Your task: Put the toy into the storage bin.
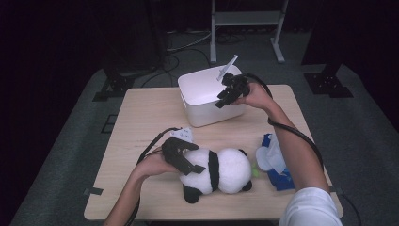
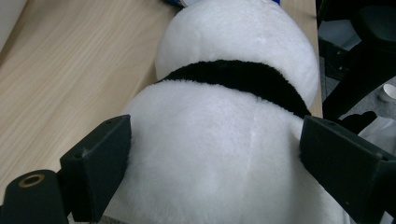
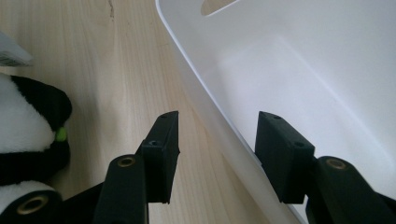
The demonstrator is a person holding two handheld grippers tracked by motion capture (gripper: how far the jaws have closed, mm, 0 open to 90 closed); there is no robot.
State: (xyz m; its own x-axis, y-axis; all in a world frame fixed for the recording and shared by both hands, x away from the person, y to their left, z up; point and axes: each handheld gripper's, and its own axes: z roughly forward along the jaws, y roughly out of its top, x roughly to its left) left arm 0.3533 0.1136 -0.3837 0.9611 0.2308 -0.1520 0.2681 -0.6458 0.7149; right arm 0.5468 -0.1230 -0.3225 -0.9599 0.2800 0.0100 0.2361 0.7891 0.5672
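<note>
A black-and-white panda plush (image 1: 230,172) lies on its side near the front of the wooden table (image 1: 141,117). My left gripper (image 1: 188,165) grips its white body from the left; in the left gripper view both pads (image 2: 100,163) press into the fur of the panda (image 2: 233,37). A white plastic bin (image 1: 207,115) stands at the back centre. My right gripper (image 1: 225,100) hangs over its near right edge. In the right gripper view the gripper (image 3: 218,116) straddles the bin's wall (image 3: 196,79), one jaw inside and one outside, with a gap showing. The panda's head (image 3: 23,130) lies at the left.
A blue and white bundle (image 1: 275,162) lies at the table's right front, just right of the panda. A small green piece (image 1: 255,172) sits between them. A metal frame (image 1: 247,19) stands on the floor behind the table. Cables trail from both grippers.
</note>
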